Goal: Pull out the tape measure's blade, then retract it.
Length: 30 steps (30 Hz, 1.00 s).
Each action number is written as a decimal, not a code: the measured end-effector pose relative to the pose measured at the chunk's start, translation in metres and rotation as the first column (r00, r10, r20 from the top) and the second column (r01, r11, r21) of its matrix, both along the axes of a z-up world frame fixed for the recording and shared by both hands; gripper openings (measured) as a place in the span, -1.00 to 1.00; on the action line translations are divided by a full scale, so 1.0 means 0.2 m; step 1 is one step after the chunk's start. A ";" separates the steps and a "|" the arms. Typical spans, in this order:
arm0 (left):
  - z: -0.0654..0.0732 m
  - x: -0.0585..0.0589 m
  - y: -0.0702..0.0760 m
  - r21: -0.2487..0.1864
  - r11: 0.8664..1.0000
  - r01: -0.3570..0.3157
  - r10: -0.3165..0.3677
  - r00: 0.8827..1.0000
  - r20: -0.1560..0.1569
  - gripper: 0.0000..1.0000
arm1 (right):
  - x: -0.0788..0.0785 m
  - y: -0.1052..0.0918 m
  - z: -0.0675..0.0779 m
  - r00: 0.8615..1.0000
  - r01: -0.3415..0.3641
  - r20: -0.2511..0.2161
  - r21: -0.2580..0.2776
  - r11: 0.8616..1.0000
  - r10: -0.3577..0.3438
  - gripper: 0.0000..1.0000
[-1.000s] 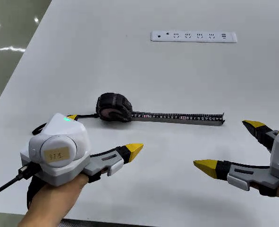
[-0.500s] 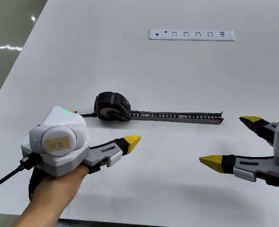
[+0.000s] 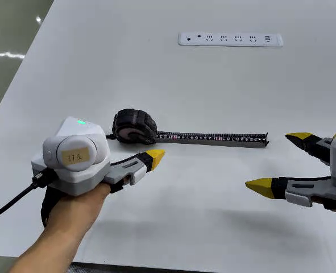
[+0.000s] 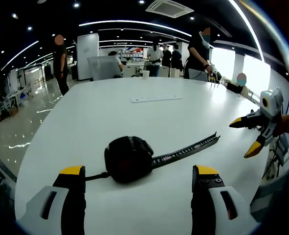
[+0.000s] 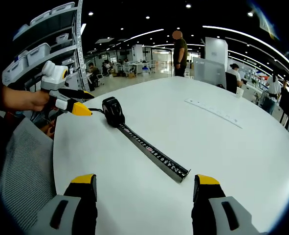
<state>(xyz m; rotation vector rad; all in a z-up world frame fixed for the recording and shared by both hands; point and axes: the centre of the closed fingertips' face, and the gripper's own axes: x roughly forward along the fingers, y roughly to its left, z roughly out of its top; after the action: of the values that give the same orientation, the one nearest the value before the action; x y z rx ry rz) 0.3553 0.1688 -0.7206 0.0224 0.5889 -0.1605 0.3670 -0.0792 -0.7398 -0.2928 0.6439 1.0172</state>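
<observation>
Right gripper (image 3: 277, 161) clear of blade tip (image 3: 265, 140)

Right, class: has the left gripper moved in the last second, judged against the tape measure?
Yes. The left gripper has moved forward, away from the person, closing on the tape measure, which has kept its place below the power strip.
</observation>
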 end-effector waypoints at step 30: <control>-0.09 0.12 0.05 -0.030 0.995 -0.096 0.094 0.994 -0.051 0.47 | 0.18 -0.04 -0.09 0.982 -0.186 -0.004 -0.093 0.978 0.187 0.22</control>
<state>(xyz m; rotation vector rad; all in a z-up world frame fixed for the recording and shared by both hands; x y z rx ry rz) 0.3799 0.1797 -0.7393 -0.0407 0.6354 -0.0783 0.4038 -0.0866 -0.7577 -0.4435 0.6697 1.1673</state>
